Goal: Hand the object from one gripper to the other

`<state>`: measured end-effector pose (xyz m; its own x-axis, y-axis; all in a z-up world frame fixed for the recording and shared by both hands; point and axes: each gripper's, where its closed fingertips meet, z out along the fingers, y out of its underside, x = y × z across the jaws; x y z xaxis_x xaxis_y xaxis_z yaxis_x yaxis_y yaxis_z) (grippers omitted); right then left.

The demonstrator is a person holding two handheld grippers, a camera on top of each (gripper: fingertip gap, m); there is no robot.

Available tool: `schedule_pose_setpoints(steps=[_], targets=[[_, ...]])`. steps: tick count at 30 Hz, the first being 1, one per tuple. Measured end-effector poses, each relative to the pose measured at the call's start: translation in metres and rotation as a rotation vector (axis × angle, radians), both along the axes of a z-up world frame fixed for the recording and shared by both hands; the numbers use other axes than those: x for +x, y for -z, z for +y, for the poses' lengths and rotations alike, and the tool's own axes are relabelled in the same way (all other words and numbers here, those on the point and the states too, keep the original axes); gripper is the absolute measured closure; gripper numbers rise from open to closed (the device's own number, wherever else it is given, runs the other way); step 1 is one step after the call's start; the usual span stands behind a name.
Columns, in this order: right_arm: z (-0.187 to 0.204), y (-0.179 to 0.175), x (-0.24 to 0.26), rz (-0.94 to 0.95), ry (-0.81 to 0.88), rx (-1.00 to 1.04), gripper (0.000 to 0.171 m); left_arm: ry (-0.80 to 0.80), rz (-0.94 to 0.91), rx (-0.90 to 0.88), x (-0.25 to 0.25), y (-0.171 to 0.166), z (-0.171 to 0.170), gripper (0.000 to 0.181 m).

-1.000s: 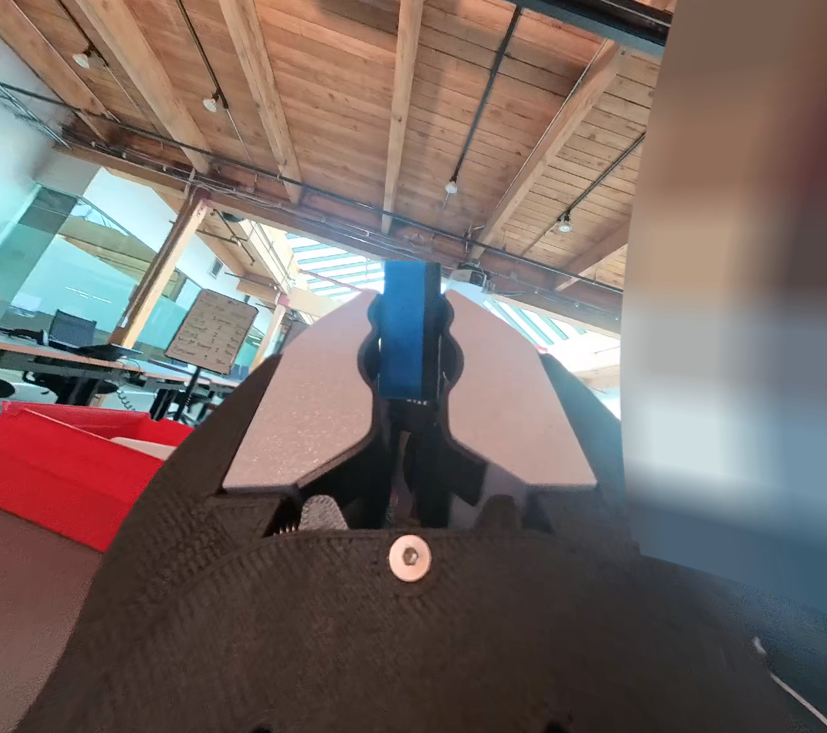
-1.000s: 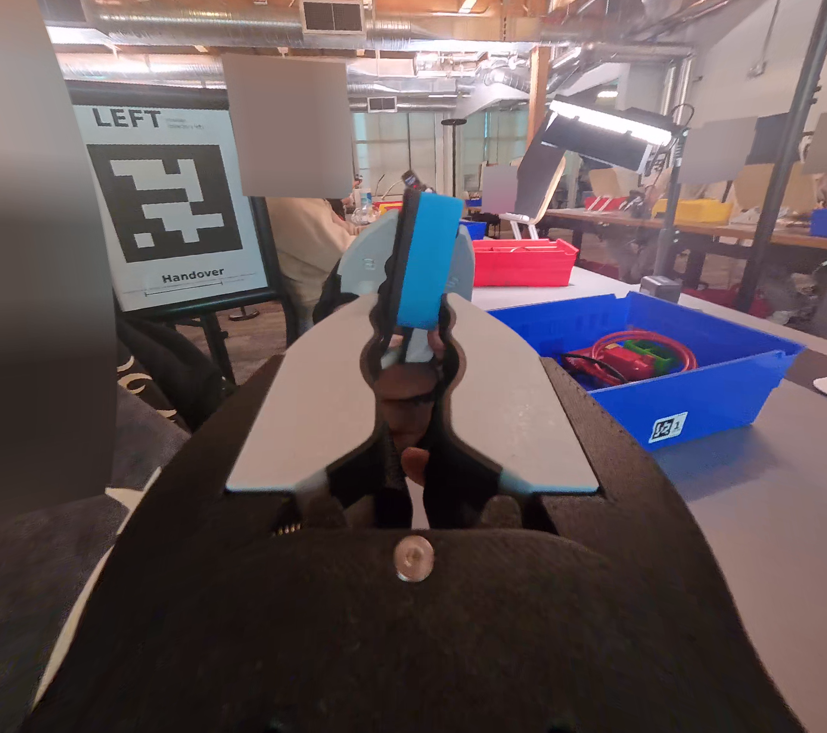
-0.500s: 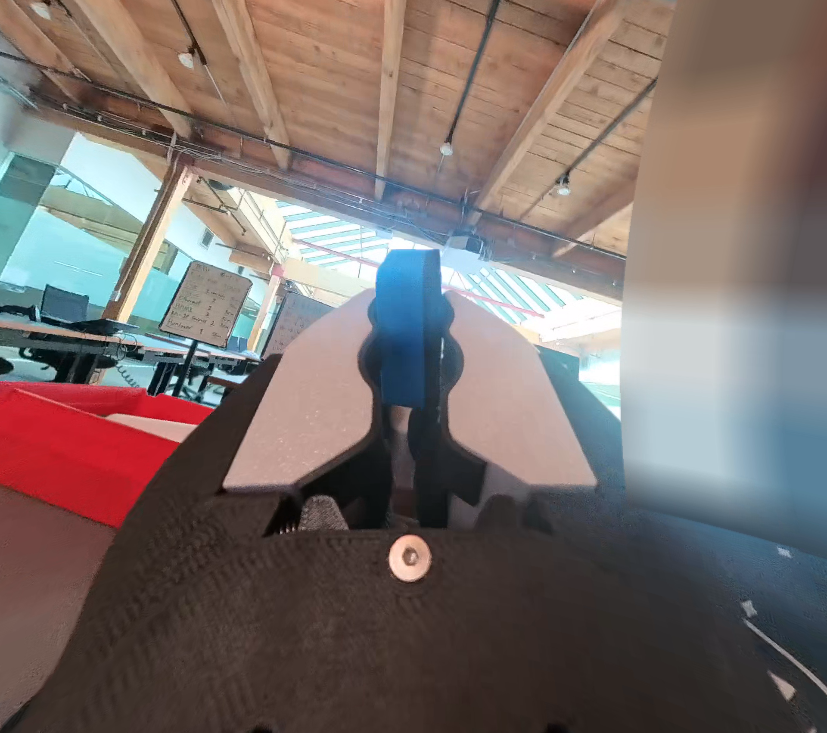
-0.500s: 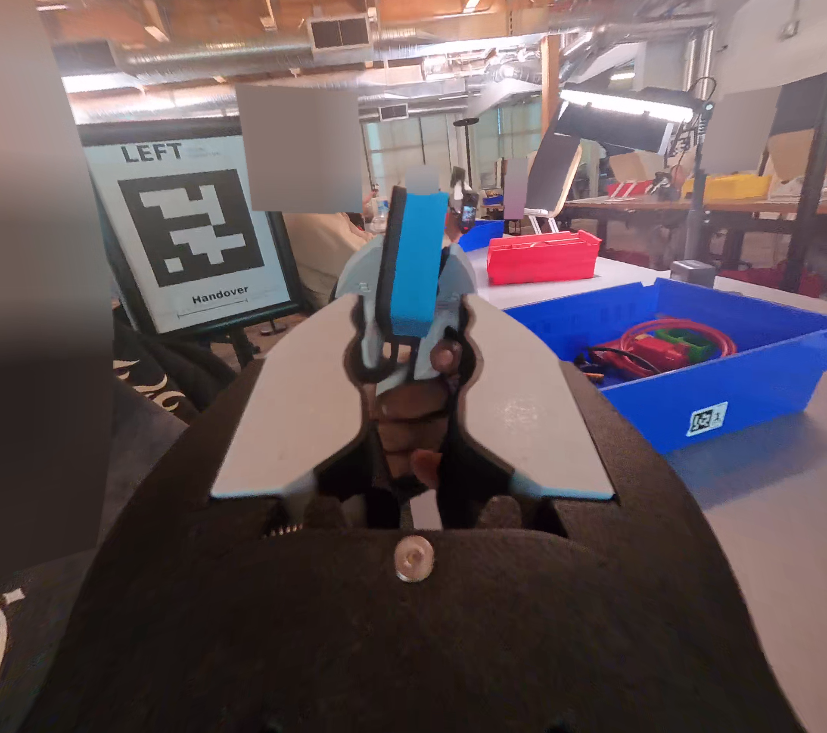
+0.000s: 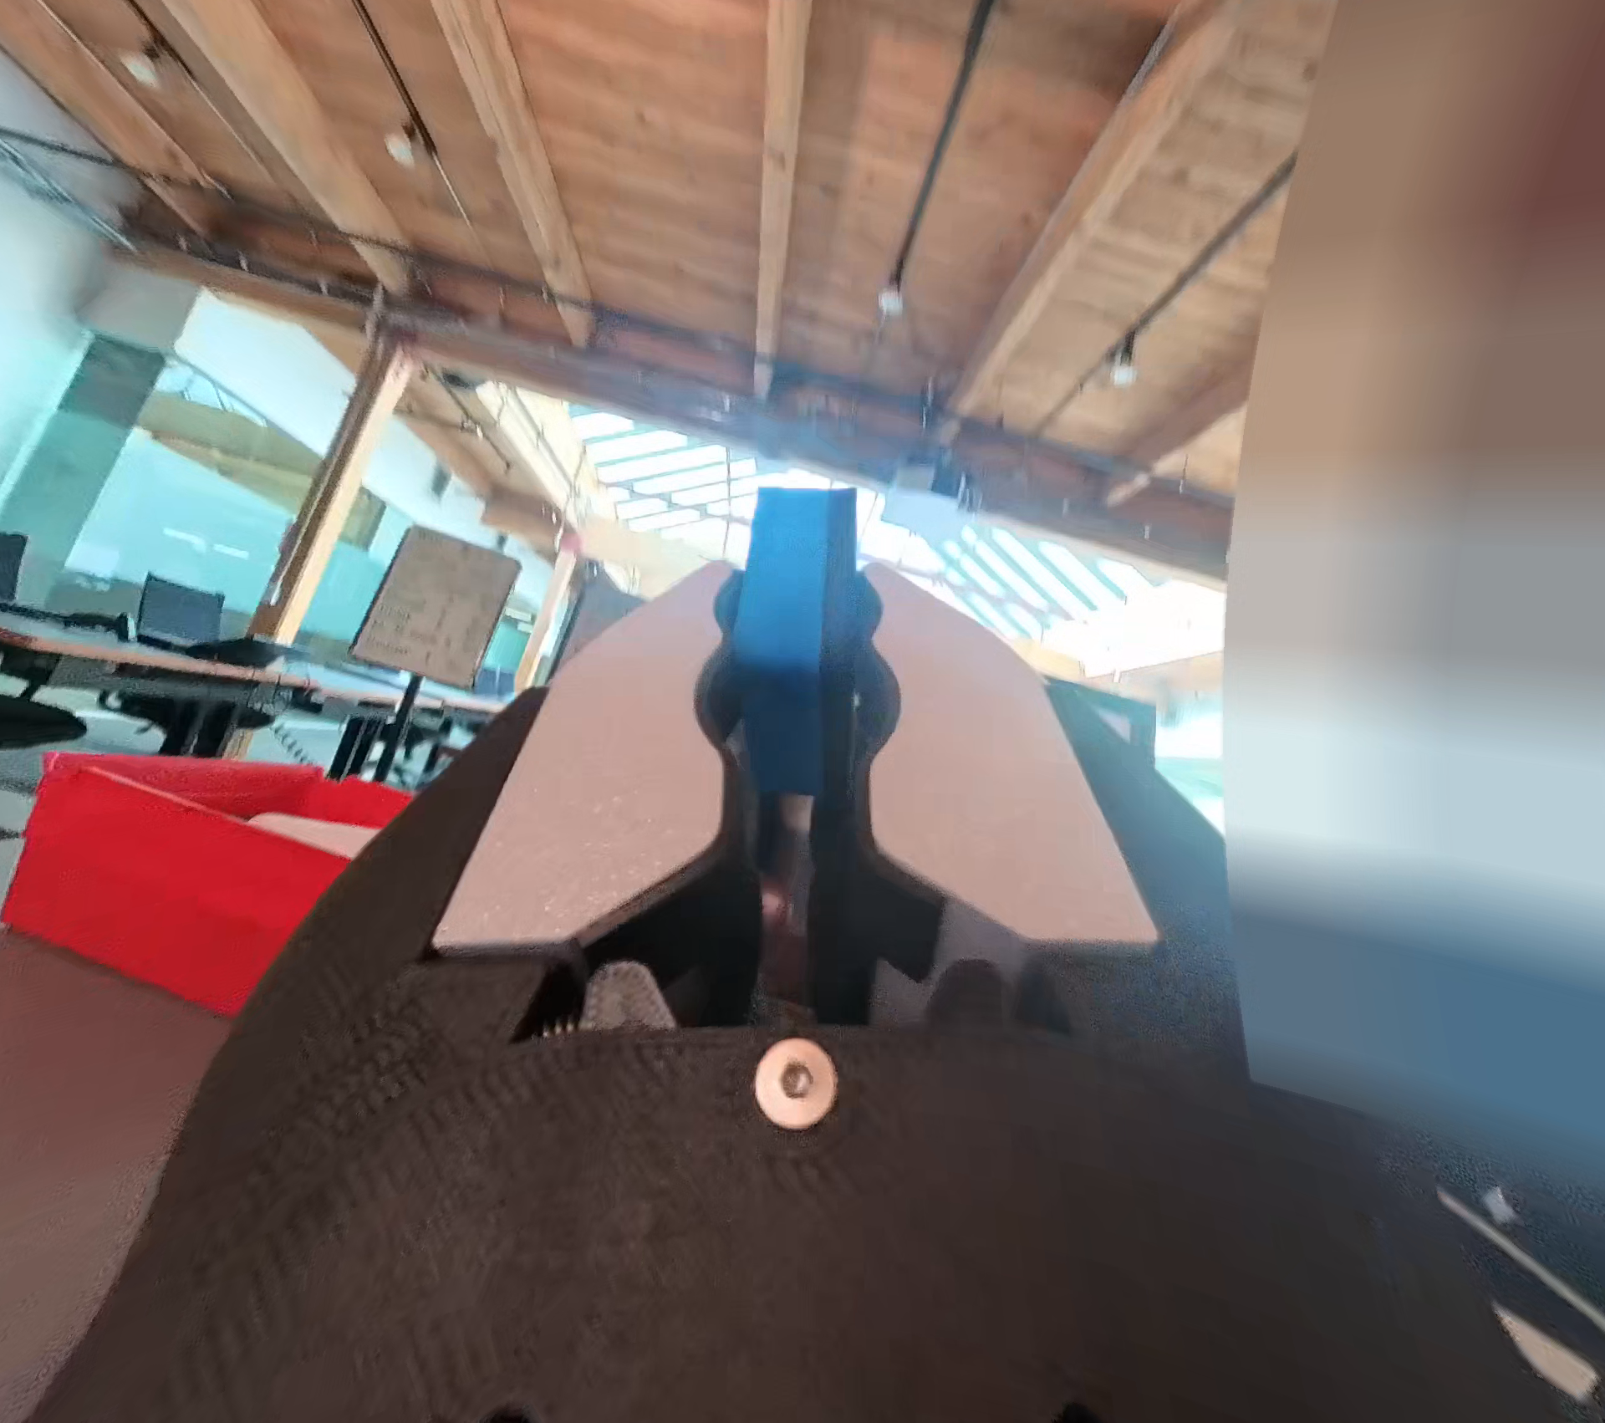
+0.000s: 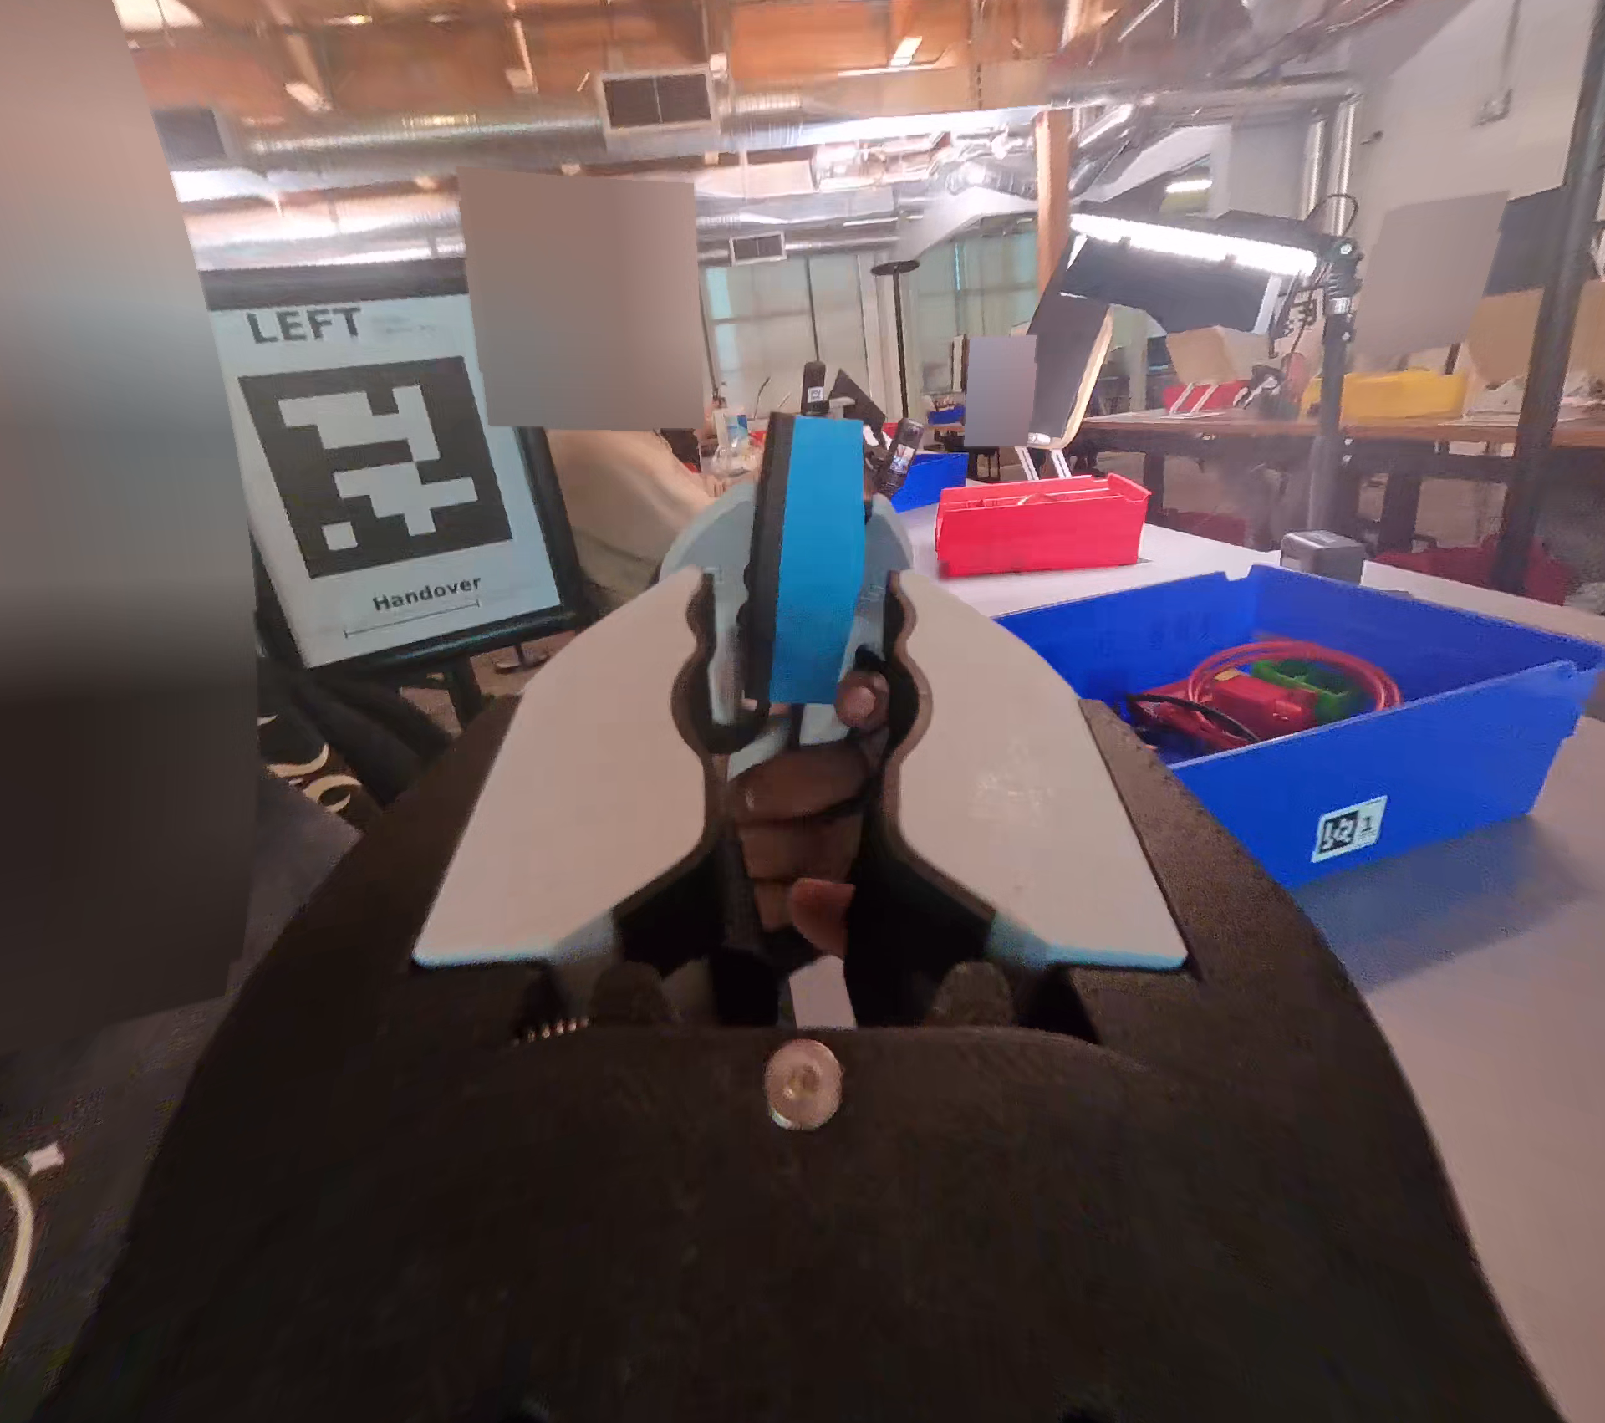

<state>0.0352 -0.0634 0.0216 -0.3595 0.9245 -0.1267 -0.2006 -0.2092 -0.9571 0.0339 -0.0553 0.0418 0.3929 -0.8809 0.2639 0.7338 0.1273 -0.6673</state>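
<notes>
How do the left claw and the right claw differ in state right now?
The left claw is shut on the blue block; the right claw stands open, not gripping it. The left claw points up at the ceiling; the right claw faces level across the room. Both have grey fingers.

Daylight pouring through the skylight (image 5: 999,565) and blowing it out white, ceiling beams (image 5: 782,122) smearing with motion blur, a lamp panel (image 6: 1190,252) glaring brightly, wide-angle lens bending the edges, near fingers (image 6: 608,773) staying sharp.

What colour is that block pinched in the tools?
Blue block with a black backing layer; clearest in the right wrist view.
</notes>
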Motion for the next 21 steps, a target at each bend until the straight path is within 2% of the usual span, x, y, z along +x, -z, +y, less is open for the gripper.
schedule_pose_setpoints(steps=[2, 3, 4, 8, 11, 14, 17, 19, 21], targets=[[-0.005, 0.008, -0.008, -0.031, -0.025, -0.008, 0.136, 0.008, -0.048, -0.012, -0.001, 0.003, 0.002, 0.159], [-0.005, 0.011, -0.01, -0.046, -0.027, -0.007, 0.147, 0.013, -0.05, -0.015, 0.001, 0.004, 0.002, 0.159], [-0.004, 0.01, -0.009, -0.044, -0.024, -0.009, 0.148, 0.016, -0.041, -0.019, 0.002, 0.004, 0.003, 0.159], [-0.004, 0.02, -0.001, -0.168, -0.068, 0.033, 0.148, 0.046, 0.154, -0.058, 0.015, 0.009, 0.005, 0.15], [-0.007, 0.021, 0.004, -0.199, -0.072, 0.086, 0.148, 0.087, 0.228, -0.061, 0.022, 0.01, 0.001, 0.158], [-0.007, 0.012, 0.002, -0.111, -0.039, 0.075, 0.144, 0.025, 0.093, -0.002, 0.011, 0.0, -0.003, 0.159], [-0.008, 0.015, -0.006, -0.097, -0.034, 0.056, 0.129, 0.016, -0.04, 0.008, -0.001, -0.002, -0.003, 0.159], [-0.009, 0.018, -0.008, -0.109, -0.043, 0.055, 0.147, 0.019, -0.056, 0.009, -0.001, -0.001, -0.003, 0.159], [-0.009, 0.019, -0.006, -0.129, -0.059, 0.054, 0.148, 0.023, -0.026, 0.003, 0.001, 0.0, -0.002, 0.159]])
